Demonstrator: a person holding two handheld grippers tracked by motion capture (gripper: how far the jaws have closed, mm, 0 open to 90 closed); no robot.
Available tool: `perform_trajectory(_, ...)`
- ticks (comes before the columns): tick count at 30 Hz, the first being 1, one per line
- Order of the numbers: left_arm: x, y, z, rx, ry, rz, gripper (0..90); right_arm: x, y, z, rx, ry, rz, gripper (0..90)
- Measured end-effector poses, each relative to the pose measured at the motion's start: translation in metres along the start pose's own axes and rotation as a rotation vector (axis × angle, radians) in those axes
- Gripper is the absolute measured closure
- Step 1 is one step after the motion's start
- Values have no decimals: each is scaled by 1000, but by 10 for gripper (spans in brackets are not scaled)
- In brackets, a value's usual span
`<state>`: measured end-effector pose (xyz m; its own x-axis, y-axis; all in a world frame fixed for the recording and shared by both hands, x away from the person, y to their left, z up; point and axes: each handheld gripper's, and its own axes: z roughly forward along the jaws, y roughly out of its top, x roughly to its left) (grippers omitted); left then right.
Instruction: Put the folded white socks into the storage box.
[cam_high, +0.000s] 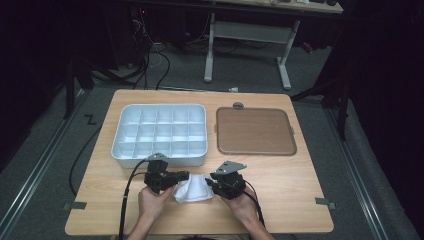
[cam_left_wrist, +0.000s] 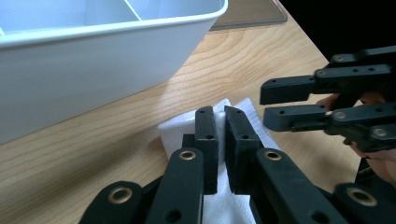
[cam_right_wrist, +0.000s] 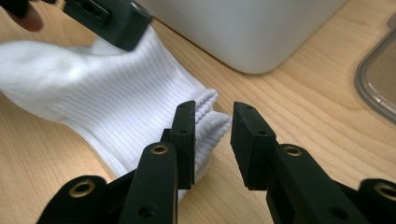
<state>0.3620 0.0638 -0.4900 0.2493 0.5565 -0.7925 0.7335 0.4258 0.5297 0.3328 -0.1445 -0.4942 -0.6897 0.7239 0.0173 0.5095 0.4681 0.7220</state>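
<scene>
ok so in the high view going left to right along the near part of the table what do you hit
left gripper → white sock → right gripper

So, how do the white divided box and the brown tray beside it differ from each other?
The white divided box is deep and split into many small compartments, while the brown tray is flat and shallow with one undivided surface. The box is white; the tray is brown with a grey rim. The box lies at the table's left, nearer the left gripper; the tray lies at the right. Both are rectangular with rounded corners and look empty.
</scene>
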Motion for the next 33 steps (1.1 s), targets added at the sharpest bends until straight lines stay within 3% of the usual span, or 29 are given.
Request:
perform_trajectory(9,-4,-1,3,7,-5,8,854,-5,-7,19,48,14,14,733)
perform_trajectory(15,-6,-1,8,17,-29,-29,853,-5,-8,21,49,31,1,755)
perform_trajectory(24,-10,-5,14,23,-45,-20,853,-3,-6,24,46,41,-9,762)
perform_trajectory(33,-16,-8,22,44,-49,22,853,0,-4,26,43,50,-18,763)
